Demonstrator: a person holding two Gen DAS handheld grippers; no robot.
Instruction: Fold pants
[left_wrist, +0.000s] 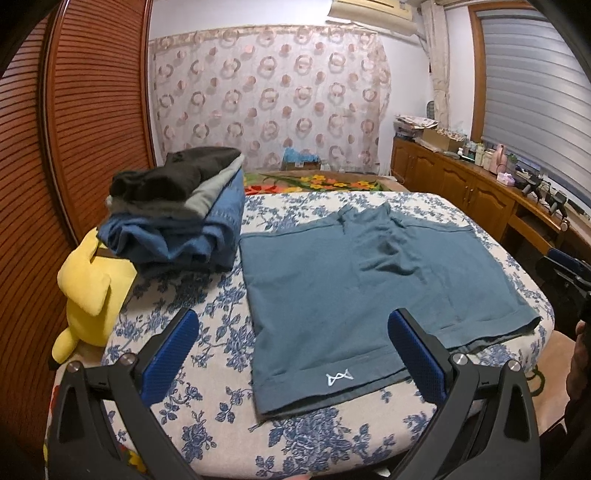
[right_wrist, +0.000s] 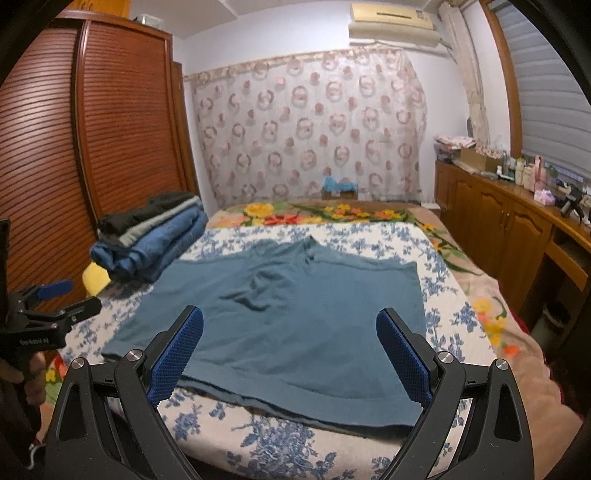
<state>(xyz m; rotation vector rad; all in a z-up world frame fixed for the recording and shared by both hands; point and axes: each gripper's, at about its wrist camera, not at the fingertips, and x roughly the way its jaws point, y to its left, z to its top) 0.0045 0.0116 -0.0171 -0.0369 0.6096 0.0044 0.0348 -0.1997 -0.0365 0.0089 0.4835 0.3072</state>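
Note:
Teal-blue shorts (left_wrist: 354, 291) lie spread flat on the blue-flowered bed cover (left_wrist: 207, 332), leg hems toward me, waistband at the far side. A small white logo (left_wrist: 339, 378) sits near the left leg's hem. My left gripper (left_wrist: 291, 325) is open and empty, held above the left leg hem. In the right wrist view the shorts (right_wrist: 295, 314) fill the middle; my right gripper (right_wrist: 290, 321) is open and empty above the right leg hem. The left gripper also shows at the left edge of the right wrist view (right_wrist: 55, 299).
A stack of folded jeans and dark clothes (left_wrist: 177, 218) lies at the shorts' far left. A yellow plush toy (left_wrist: 88, 295) sits at the bed's left edge by the brown slatted wardrobe (left_wrist: 74, 129). Wooden cabinets (left_wrist: 461, 188) with clutter run along the right.

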